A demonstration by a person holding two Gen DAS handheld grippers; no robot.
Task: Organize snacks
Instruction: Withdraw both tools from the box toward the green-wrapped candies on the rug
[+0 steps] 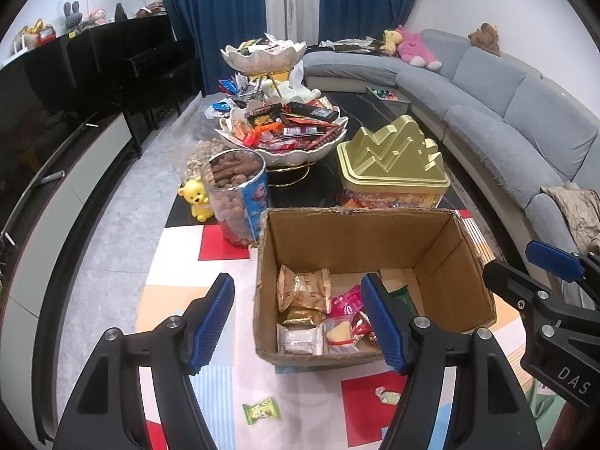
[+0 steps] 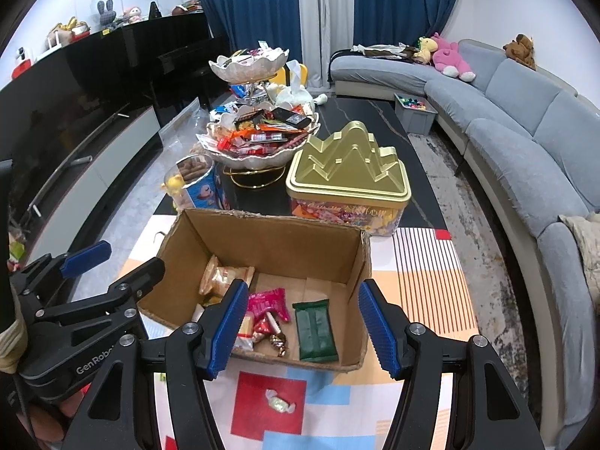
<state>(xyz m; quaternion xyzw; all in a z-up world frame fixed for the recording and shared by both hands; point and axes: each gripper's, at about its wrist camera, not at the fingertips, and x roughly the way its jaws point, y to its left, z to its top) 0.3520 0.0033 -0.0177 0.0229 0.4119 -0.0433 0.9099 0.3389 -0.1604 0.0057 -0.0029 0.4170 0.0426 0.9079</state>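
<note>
Both grippers, left and right, gape empty above the cardboard box of wrapped snacks; the left's body reads "GenRobo", the right's "DAS".

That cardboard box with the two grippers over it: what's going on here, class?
A person is sorting snacks with a handheld gripper in each hand. The left gripper and right gripper both hang open and empty above the cardboard box, which already holds several wrapped snacks, including a green packet. Two loose sweets, a green candy and a pale candy, lie on the patterned mat in front of the box.
</note>
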